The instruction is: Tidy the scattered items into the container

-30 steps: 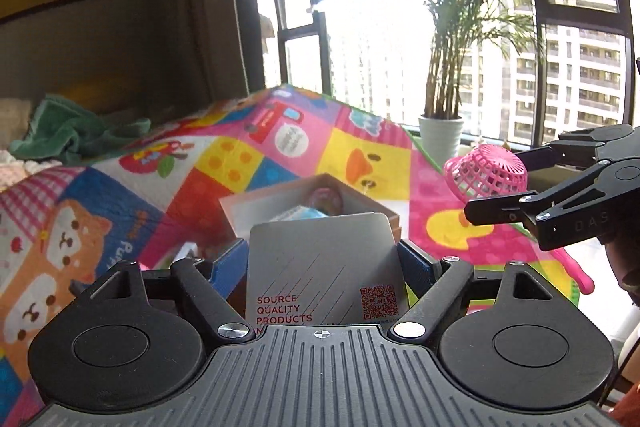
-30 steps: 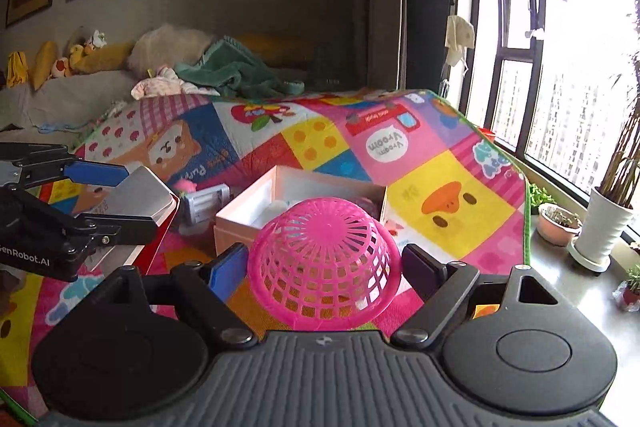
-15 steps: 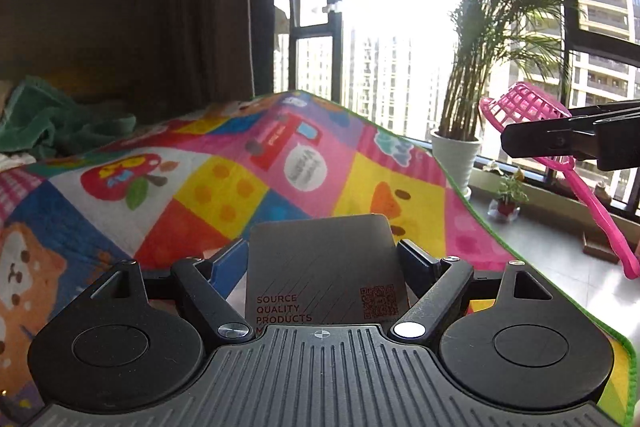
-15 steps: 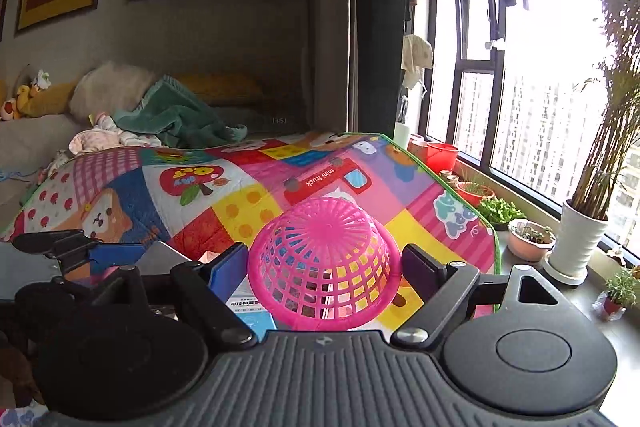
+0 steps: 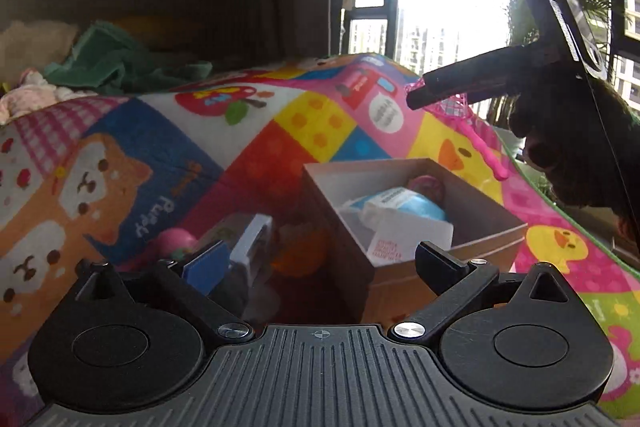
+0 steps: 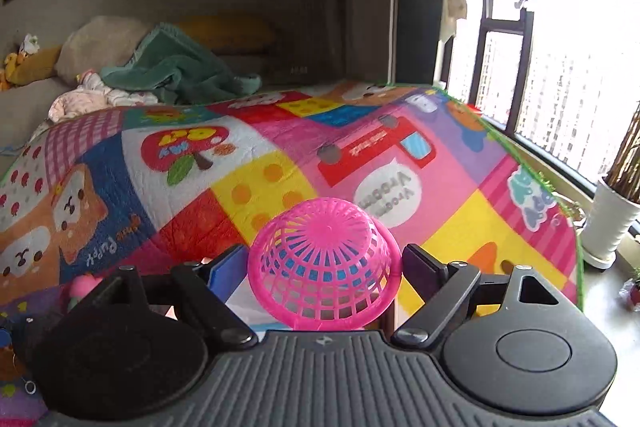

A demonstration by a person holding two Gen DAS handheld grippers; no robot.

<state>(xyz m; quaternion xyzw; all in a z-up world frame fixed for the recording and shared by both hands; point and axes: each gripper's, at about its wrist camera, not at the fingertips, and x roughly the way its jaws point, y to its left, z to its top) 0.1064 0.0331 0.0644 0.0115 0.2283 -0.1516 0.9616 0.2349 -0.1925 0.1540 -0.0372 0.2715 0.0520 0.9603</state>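
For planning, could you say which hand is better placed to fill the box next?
Right: its hand-held gripper, jaws just opening, has the pink basket between them above the cardboard box.

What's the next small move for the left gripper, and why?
Probably ease the left gripper forward and down toward the blue and white toy just left of the box. Its jaws have just been opening and hold nothing. The card lies in the box, while the toy and a pink ball beside it are out on the mat.
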